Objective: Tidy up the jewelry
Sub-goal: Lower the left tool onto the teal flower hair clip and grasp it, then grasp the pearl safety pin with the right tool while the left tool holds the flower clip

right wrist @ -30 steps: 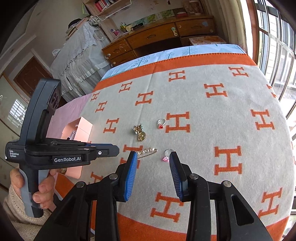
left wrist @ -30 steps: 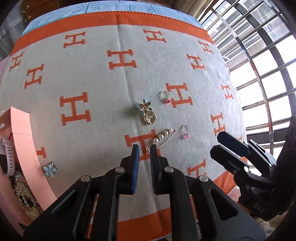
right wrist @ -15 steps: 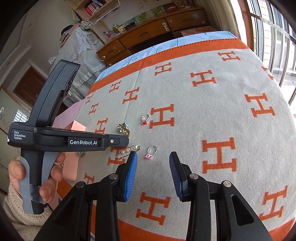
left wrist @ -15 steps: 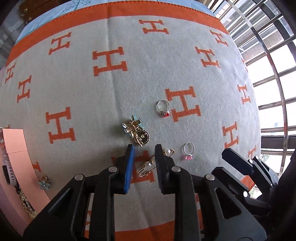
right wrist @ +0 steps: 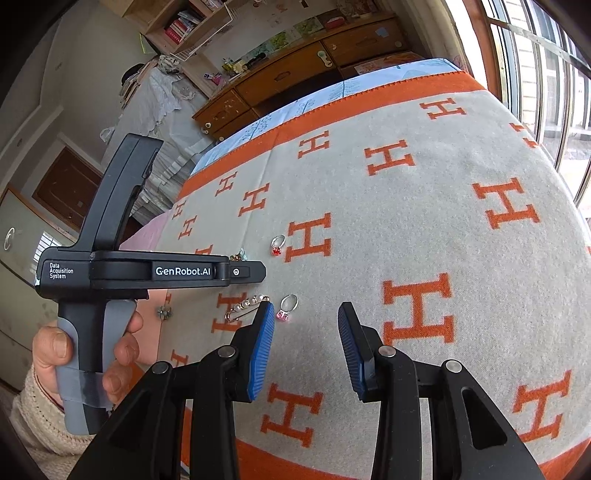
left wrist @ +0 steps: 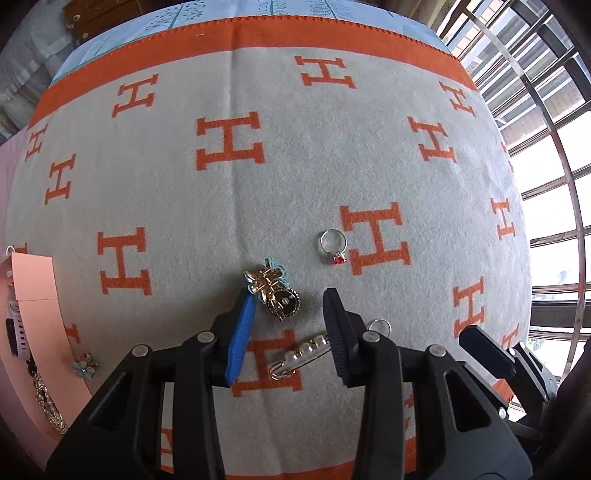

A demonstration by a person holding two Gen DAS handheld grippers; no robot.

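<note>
Between the spread fingers of the left hand-held gripper (left wrist: 288, 325), the pearl pin (left wrist: 300, 354) lies diagonally, clasp nearest; the right hand-held gripper (right wrist: 306, 332) also gapes.

I'm in a home bedroom: wooden dresser (right wrist: 295, 79), bookshelf (right wrist: 184, 26), and an H-patterned blanket (right wrist: 424, 206) beside barred windows (left wrist: 535, 110).

On the blanket (left wrist: 295, 155) before you, the brooch (left wrist: 275, 295) lies left of one ring (left wrist: 333, 246). Nearer you, the pearl pin (left wrist: 301, 356) lies just left of a second ring (right wrist: 287, 307). The box (left wrist: 35, 295) sits at your far left, a necklace (left wrist: 46, 402) inside it.
</note>
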